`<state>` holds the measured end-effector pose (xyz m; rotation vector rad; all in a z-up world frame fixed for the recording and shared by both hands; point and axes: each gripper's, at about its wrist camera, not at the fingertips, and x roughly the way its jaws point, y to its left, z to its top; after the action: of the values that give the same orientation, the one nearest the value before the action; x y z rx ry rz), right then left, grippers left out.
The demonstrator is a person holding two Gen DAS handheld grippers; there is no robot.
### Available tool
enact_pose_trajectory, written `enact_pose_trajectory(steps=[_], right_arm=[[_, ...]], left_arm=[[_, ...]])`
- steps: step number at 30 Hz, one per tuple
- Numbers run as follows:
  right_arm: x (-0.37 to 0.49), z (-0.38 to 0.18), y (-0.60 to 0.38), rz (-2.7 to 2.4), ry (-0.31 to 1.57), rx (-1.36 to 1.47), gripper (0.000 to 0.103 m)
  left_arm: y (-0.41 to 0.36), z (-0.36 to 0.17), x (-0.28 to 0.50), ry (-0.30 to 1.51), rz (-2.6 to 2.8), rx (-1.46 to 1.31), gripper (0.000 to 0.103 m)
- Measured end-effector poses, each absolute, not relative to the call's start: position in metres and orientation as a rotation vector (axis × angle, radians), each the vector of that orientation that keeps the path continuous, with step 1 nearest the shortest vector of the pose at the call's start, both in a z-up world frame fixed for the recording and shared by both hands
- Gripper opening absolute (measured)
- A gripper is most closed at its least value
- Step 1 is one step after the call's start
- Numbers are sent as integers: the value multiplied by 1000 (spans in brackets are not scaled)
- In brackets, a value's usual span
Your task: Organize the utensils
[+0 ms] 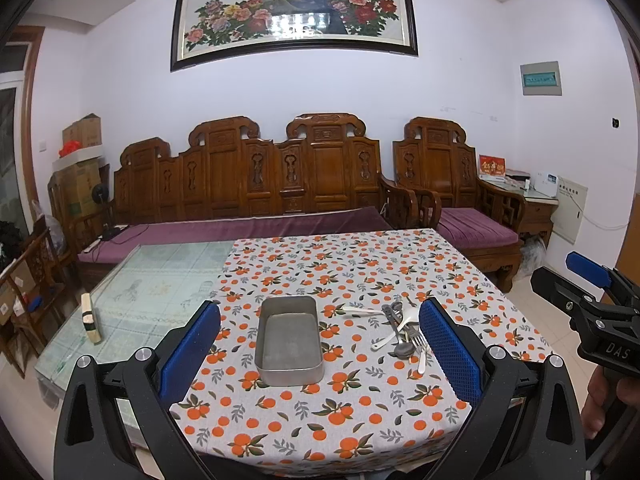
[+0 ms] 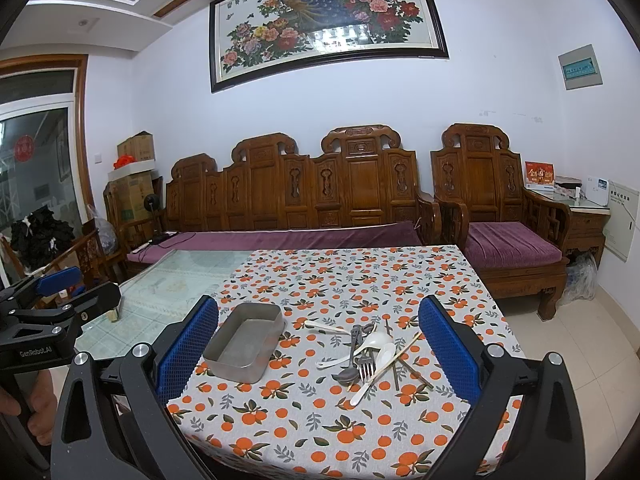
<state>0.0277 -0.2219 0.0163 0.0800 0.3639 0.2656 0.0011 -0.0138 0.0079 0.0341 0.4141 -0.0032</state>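
Blue-padded left gripper [image 1: 320, 356] and right gripper [image 2: 318, 354] both hang spread wide, holding nothing, back off the near edge of the orange-print tablecloth [image 2: 312, 432]. Mid-cloth, nearer its left side: steel tray [image 2: 244, 344], bare inside. Just right of it, apart from it: utensil pile [image 2: 368, 356] w/ fork [image 2: 366, 366], dark spoon [image 2: 347, 376], white spoons [image 2: 378, 346], chopsticks [image 2: 398, 354] all crossed over each other. Risk, my guess: grabbing one piece drags or flips its neighbours, since handles overlap; thin metal lying flat could also slip from the pads. Behind, bare glass tabletop [image 1: 160, 280].
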Motion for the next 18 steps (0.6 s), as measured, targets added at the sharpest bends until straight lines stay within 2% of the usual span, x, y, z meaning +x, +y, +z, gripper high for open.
enact_pose_trajectory(steps=[11, 18], right_arm=[[34, 16, -221, 257, 378, 79, 100], [54, -3, -236, 244, 413, 82, 100]], left_arm=[[-22, 13, 3, 440, -9, 32, 97], [-14, -12, 32, 508, -53, 38, 97]])
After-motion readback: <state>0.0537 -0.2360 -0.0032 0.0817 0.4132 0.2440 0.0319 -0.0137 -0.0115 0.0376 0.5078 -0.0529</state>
